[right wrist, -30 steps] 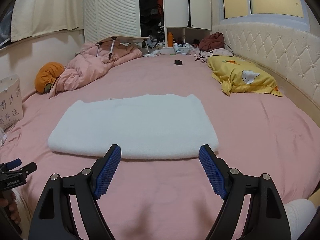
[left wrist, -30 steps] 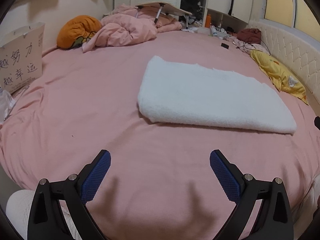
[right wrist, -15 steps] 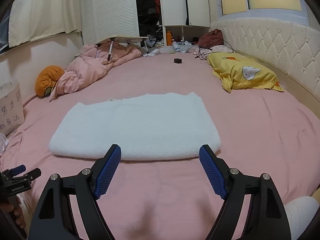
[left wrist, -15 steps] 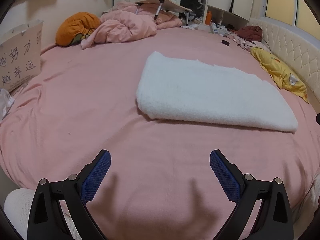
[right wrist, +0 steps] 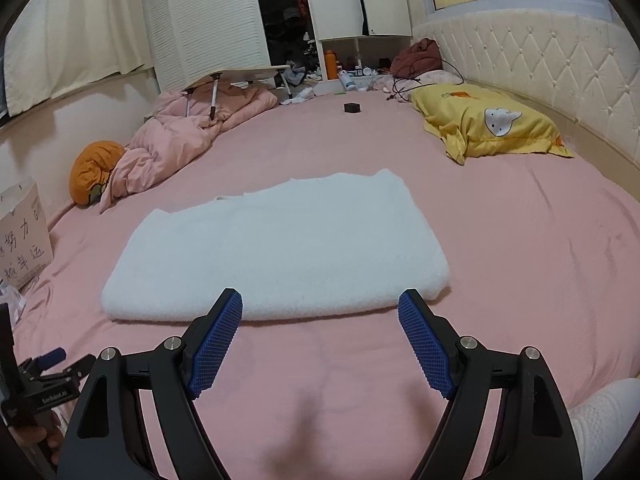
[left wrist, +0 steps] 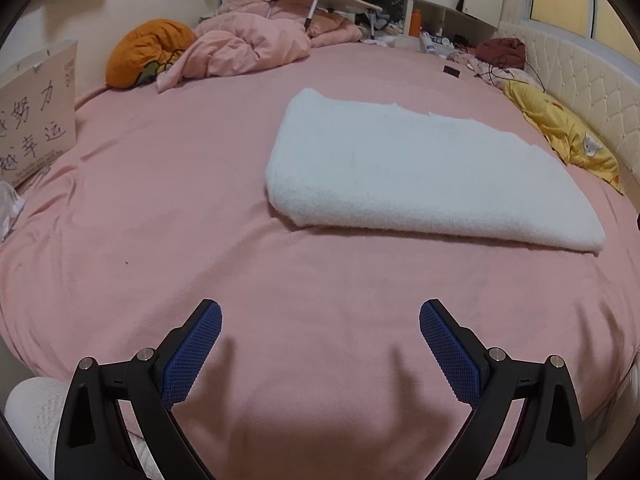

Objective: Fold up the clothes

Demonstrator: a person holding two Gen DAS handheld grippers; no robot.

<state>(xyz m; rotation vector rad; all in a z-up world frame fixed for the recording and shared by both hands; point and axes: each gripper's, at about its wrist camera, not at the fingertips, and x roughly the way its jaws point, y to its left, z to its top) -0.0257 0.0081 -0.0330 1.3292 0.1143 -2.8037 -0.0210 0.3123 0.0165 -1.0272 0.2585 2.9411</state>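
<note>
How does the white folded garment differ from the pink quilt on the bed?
The white folded garment lies flat and neat mid-bed; the pink quilt is bunched in a heap at the far edge. The garment has nothing on it; a folding table's legs stand on the quilt. Both rest on the pink bed sheet.

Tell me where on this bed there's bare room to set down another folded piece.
Bare pink sheet lies between the white folded garment and the yellow pillow, and between the garment and both open grippers. The far side is crowded: pink duvet, orange cushion, clutter near the wardrobe.
</note>
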